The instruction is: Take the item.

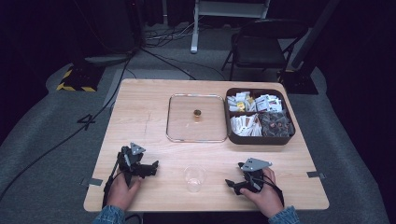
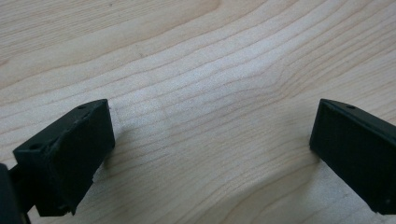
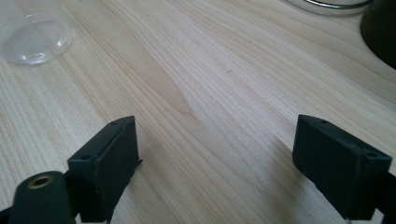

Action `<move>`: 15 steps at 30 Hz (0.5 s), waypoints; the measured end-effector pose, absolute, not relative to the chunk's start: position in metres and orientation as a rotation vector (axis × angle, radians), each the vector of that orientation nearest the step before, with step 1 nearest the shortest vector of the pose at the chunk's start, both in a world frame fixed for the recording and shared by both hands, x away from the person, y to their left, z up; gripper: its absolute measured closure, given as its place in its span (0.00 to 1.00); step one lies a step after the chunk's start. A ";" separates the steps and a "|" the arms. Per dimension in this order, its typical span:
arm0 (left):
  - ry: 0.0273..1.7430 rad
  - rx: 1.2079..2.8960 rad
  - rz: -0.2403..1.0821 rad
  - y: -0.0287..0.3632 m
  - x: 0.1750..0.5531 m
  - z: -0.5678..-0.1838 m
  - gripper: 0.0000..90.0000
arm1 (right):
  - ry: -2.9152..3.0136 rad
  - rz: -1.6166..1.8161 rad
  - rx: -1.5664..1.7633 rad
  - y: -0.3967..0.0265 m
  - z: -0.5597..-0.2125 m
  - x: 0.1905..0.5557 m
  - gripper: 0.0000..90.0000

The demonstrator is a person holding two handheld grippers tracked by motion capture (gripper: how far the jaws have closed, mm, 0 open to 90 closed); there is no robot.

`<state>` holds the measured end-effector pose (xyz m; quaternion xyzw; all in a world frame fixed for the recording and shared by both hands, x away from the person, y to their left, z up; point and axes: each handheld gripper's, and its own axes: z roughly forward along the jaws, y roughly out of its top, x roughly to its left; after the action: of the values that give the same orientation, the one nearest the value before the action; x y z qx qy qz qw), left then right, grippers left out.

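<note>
While upright, mouth up | clear cup (image 1: 194, 178) | between open tongs

Left gripper (image 1: 148, 169) and right gripper (image 1: 232, 184) rest on table (image 1: 140, 107), flanking clear cup (image 1: 194, 178) (upright); glass lid (image 1: 196, 117) beside compartment box (image 1: 259, 115).

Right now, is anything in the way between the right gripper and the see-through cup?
Nothing visible. The right gripper rests open on the table, and bare wood lies between it and the clear plastic cup beside it. The glass lid and compartment box sit farther back.
</note>
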<state>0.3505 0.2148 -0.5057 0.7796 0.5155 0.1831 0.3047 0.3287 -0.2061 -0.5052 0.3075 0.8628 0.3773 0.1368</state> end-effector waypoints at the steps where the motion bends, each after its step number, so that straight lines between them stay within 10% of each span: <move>1: 1.366 2.064 0.485 0.215 0.350 -0.506 0.00 | 2.495 1.091 0.893 -0.206 -0.505 0.329 0.16; 15: 1.365 2.065 0.485 0.215 0.350 -0.506 0.00 | 2.508 1.151 0.896 -0.203 -0.499 0.324 0.24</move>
<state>0.3505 0.2148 -0.5057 0.7796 0.5156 0.1831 0.3048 0.3244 -0.2034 -0.4991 0.3064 0.8582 0.3939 0.1198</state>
